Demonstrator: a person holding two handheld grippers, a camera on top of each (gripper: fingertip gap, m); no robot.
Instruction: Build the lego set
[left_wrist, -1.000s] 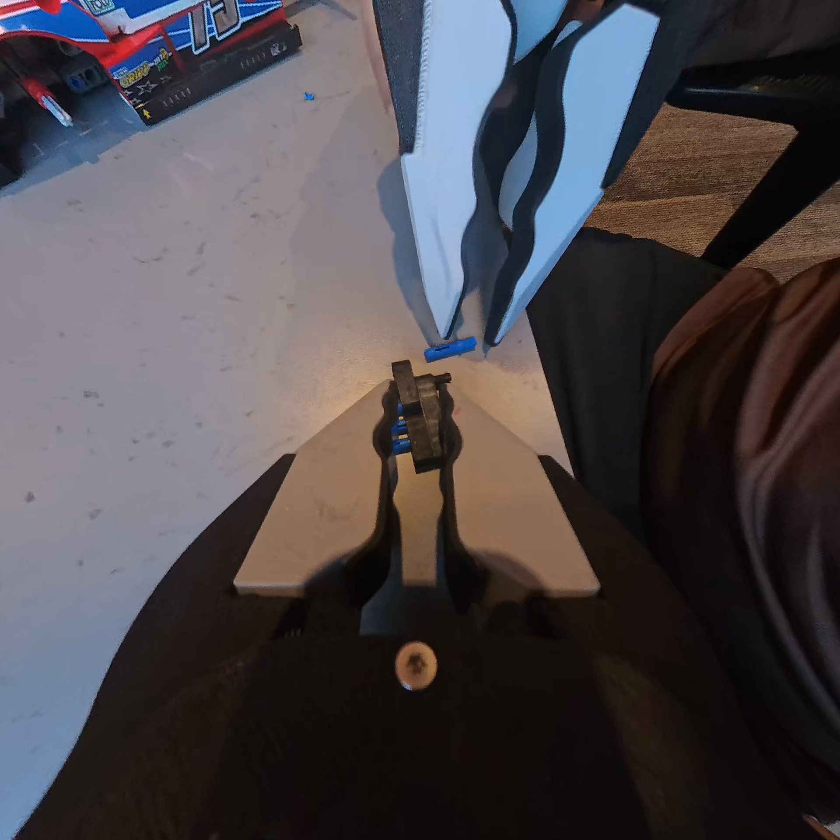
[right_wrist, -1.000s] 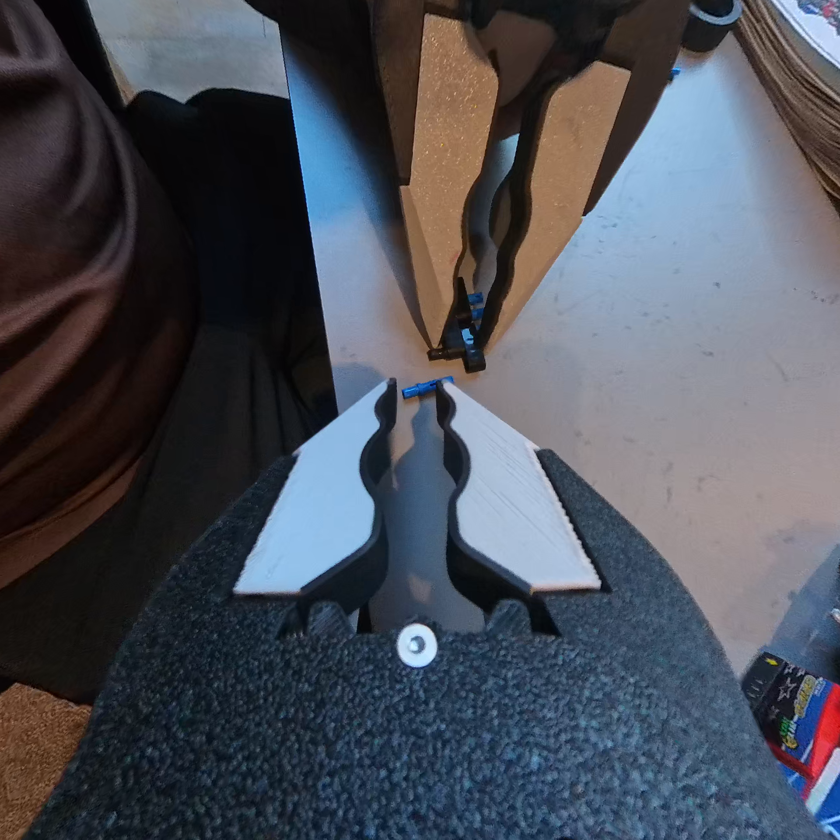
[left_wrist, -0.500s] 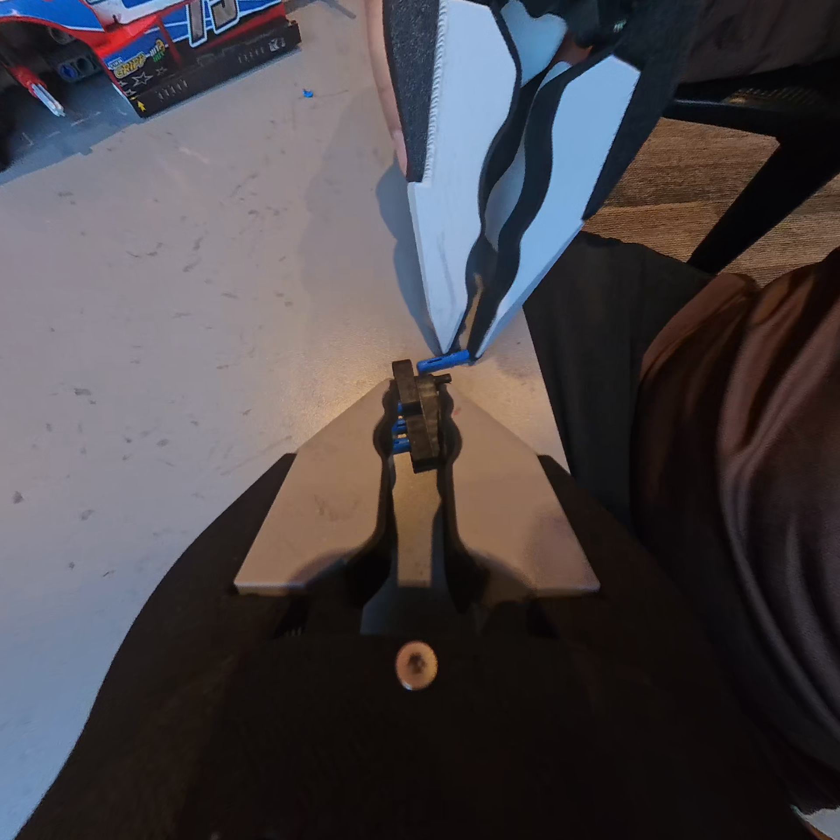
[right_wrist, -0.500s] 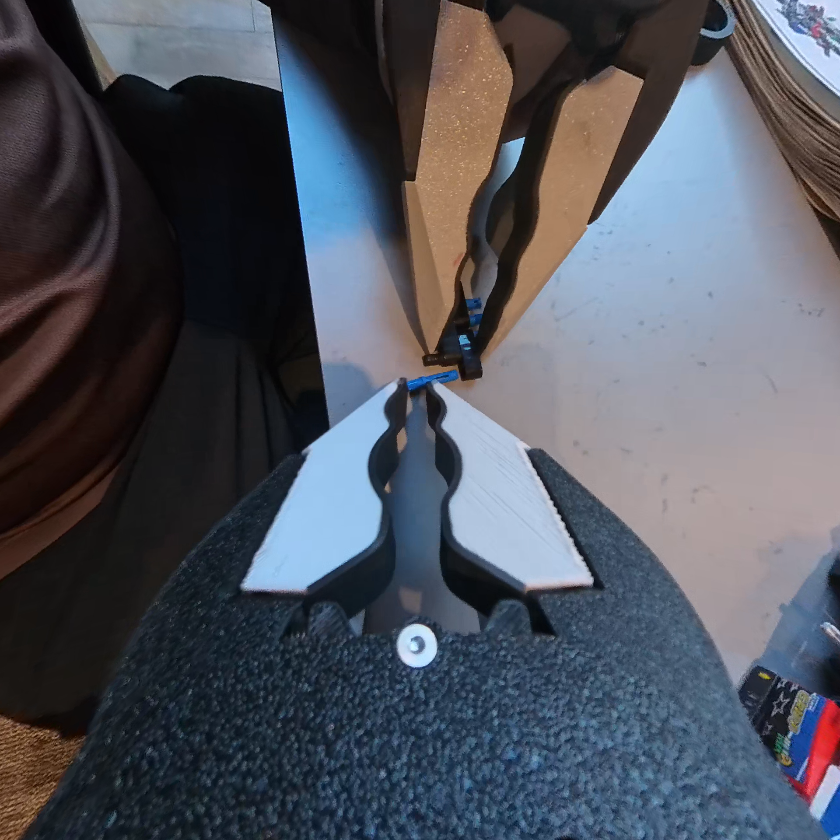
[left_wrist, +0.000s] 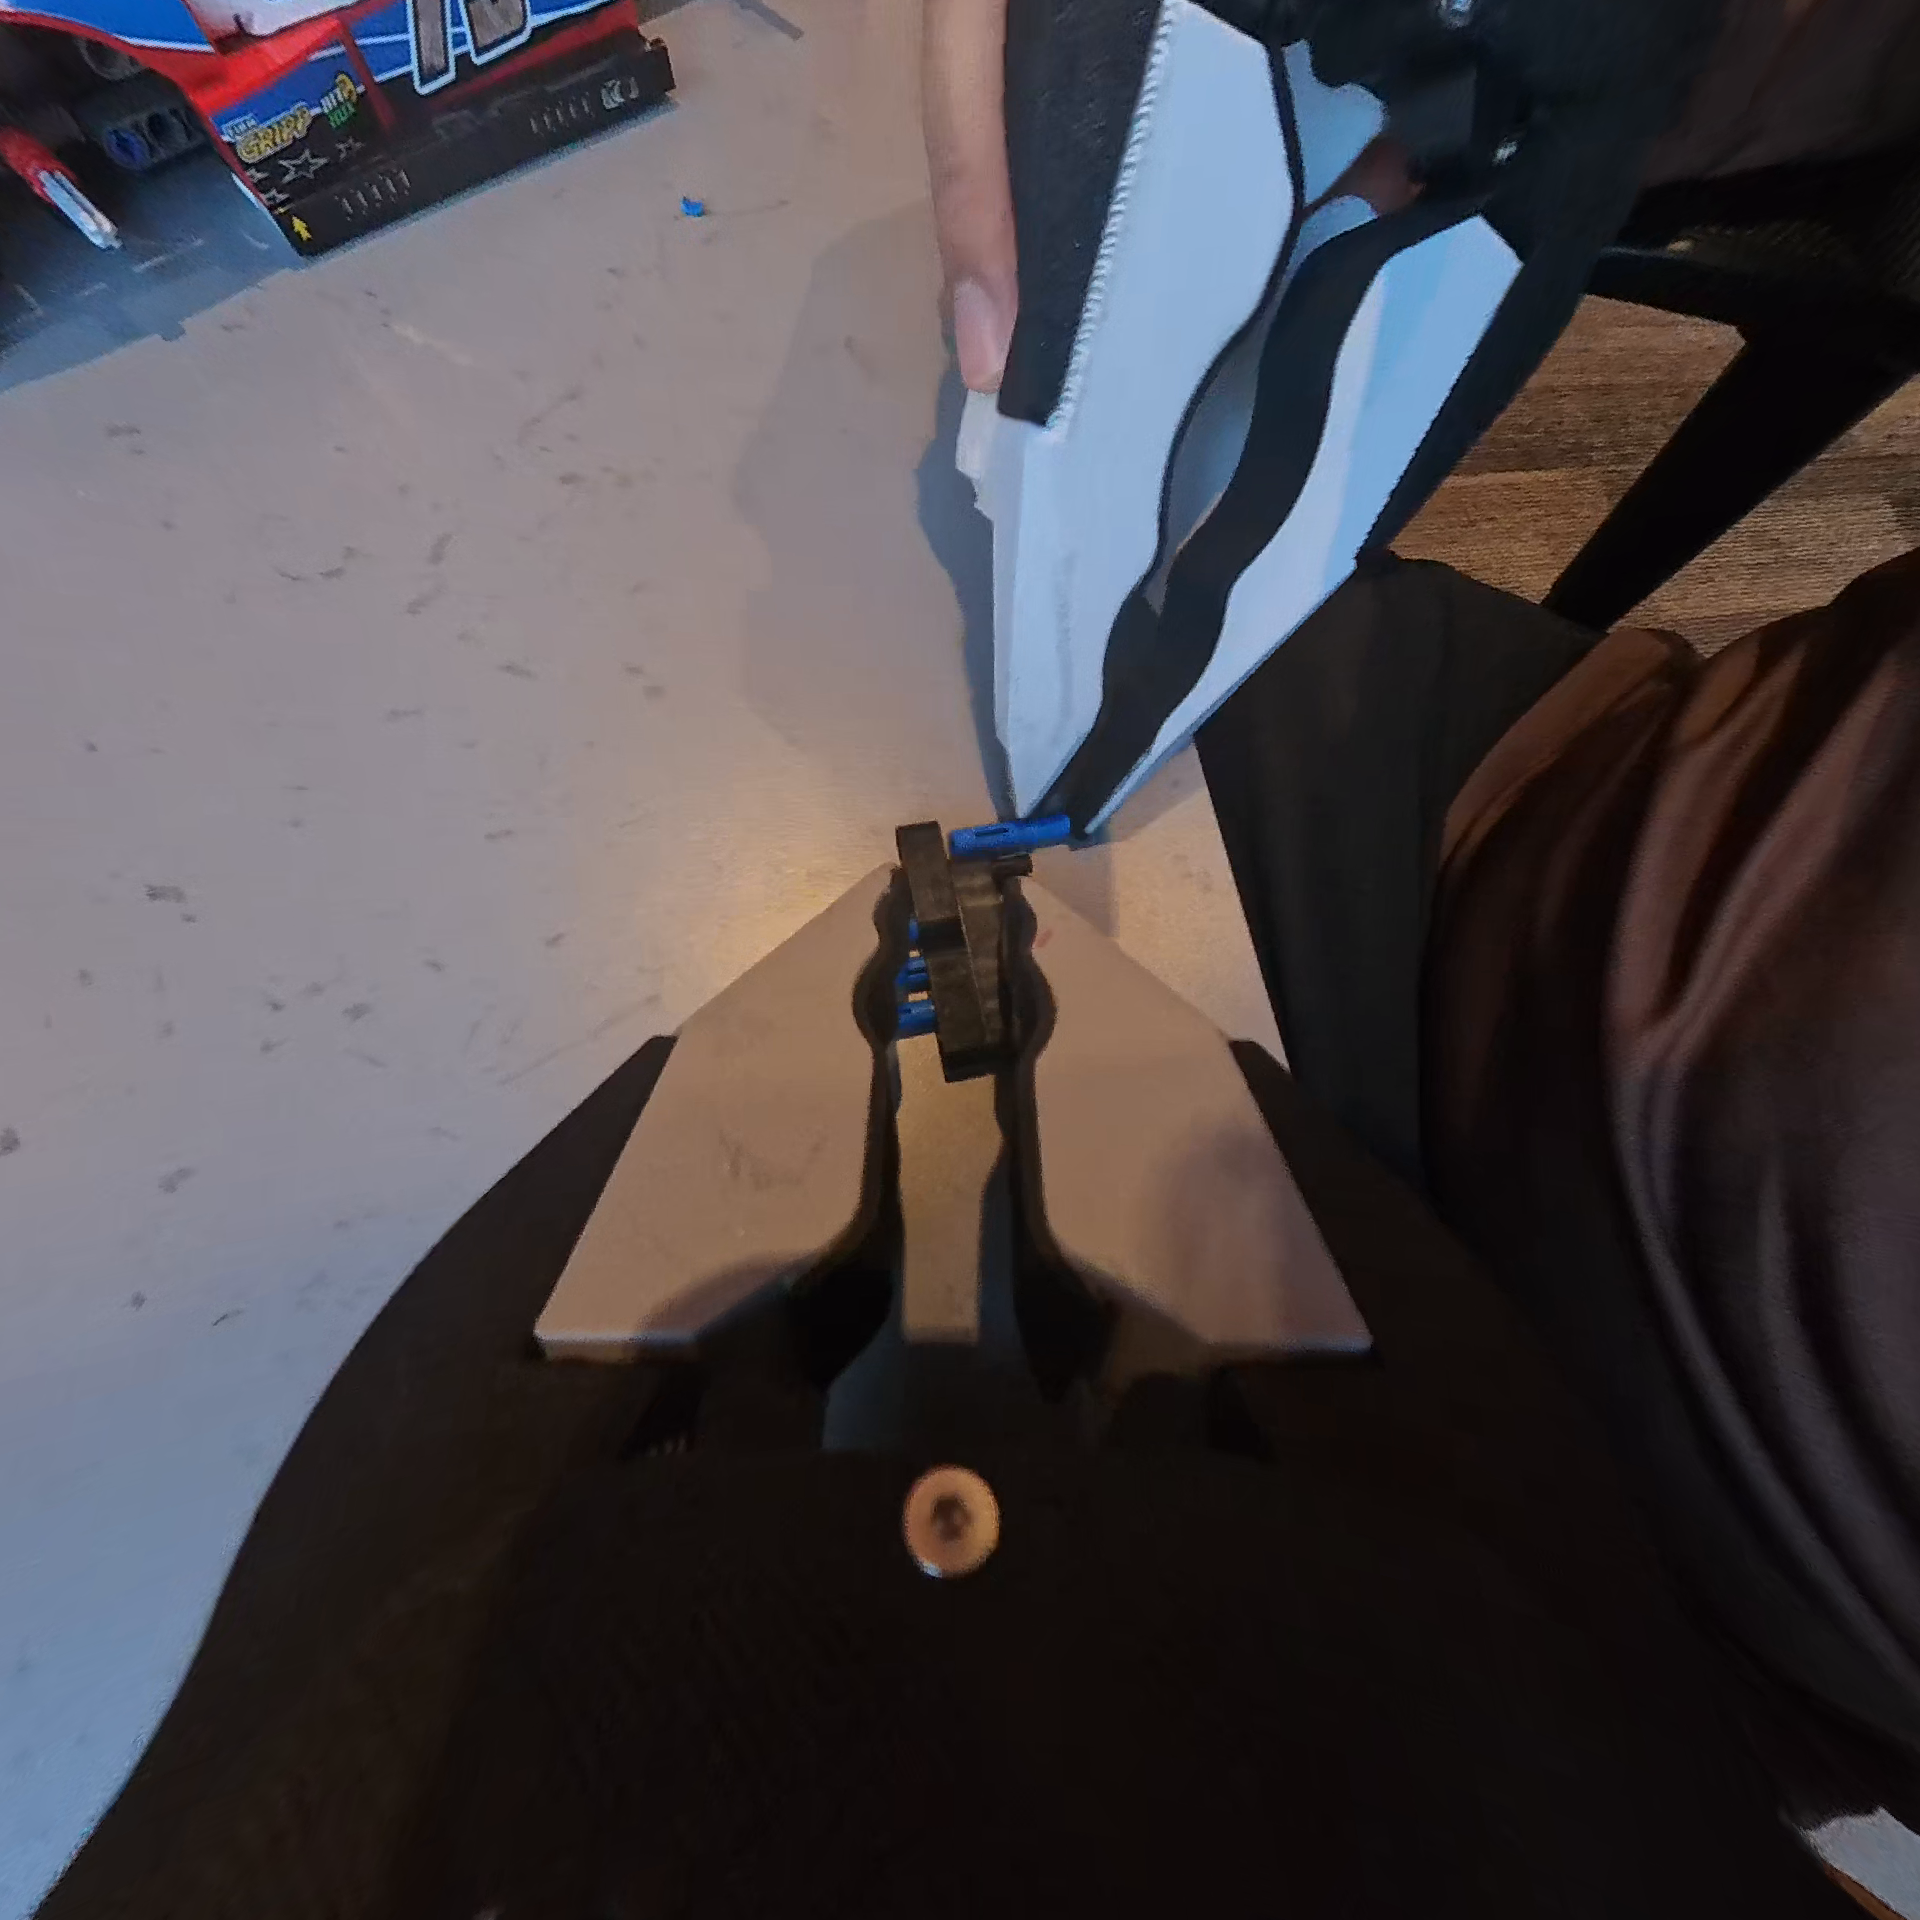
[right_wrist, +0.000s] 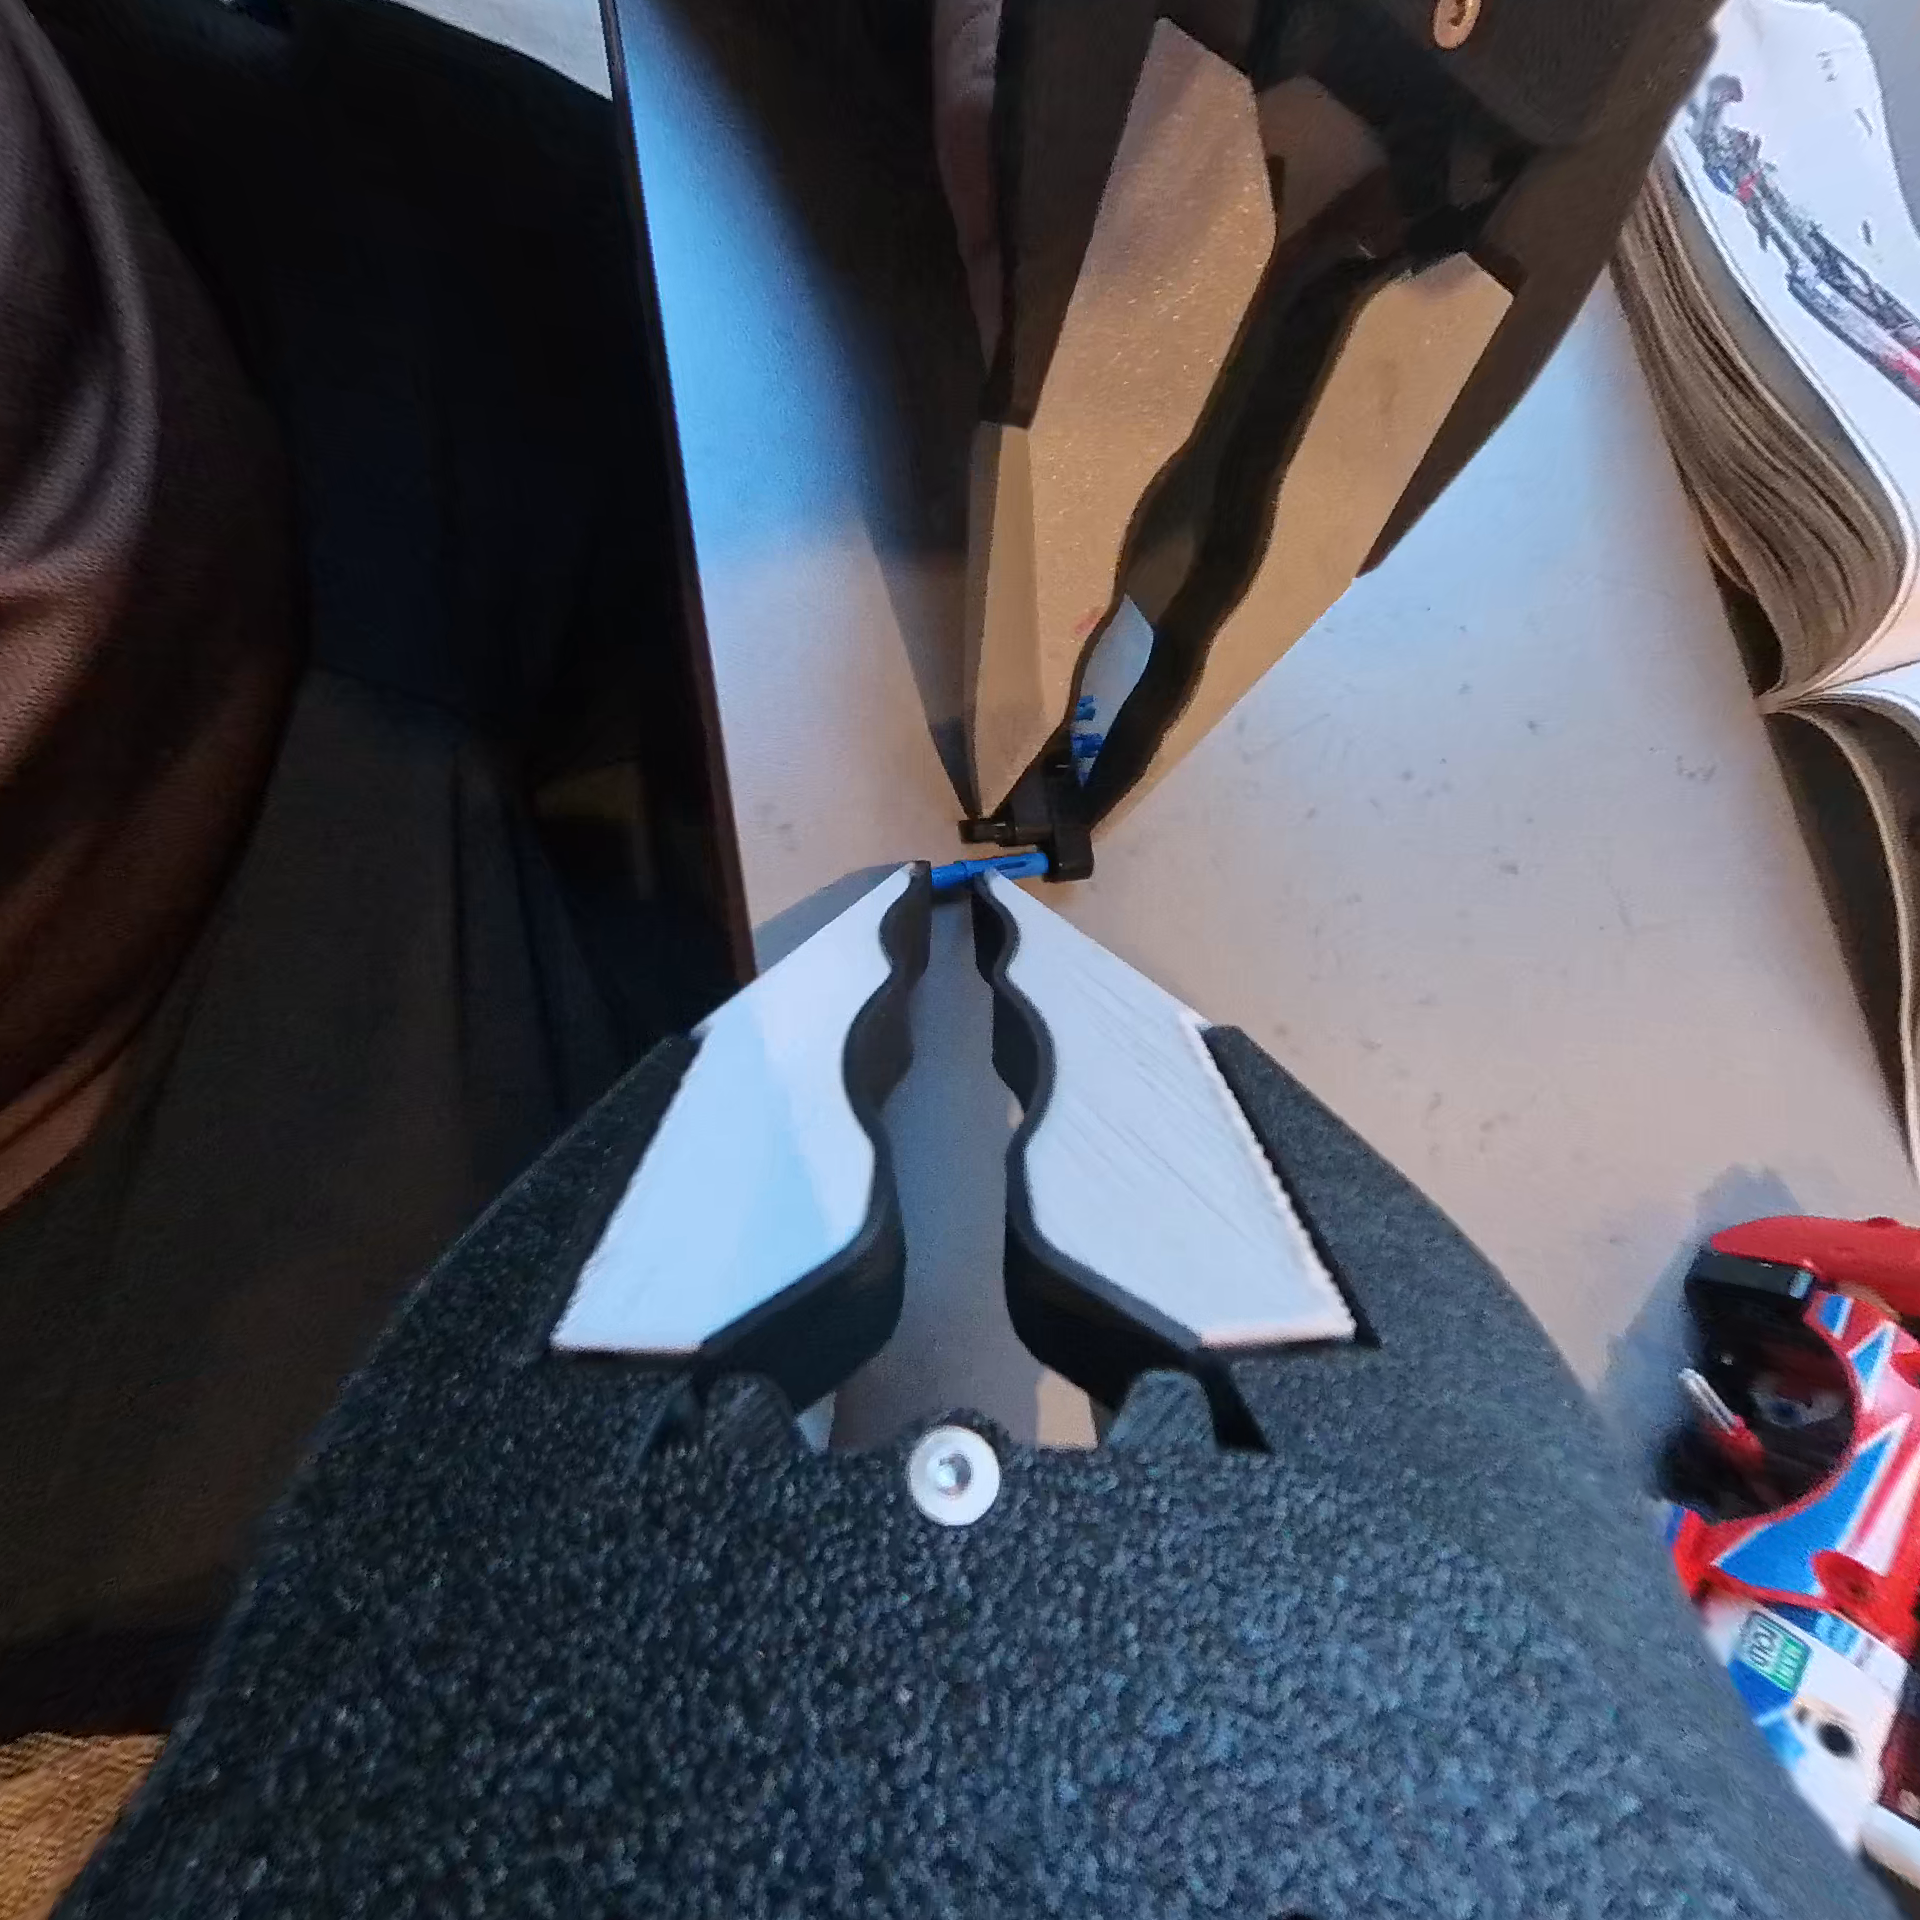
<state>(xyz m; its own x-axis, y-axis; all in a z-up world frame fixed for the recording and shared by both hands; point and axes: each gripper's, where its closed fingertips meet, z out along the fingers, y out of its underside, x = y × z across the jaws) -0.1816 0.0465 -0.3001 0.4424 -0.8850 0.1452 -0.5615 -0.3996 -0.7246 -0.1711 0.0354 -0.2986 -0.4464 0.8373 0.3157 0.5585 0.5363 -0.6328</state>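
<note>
My left gripper is shut on a small black lego piece with blue pins on its left side, held over the table's near edge. My right gripper is shut on a short blue pin, held crosswise at its fingertips. The blue pin touches the top of the black piece, and its end looks to enter it. In the left wrist view the right gripper comes down from above. In the right wrist view the left gripper points toward me.
A red, white and blue lego race car stands at the far left of the grey table; it also shows in the right wrist view. A tiny blue part lies near it. An open instruction booklet lies at right. A person's dark clothing borders the table edge. Only a small space, under 4 cm, lies between the two pairs of fingers.
My right gripper has closed on the blue pin and brought it to the black piece in my left gripper, until pin and piece touch. The left gripper has stayed nearly still.
</note>
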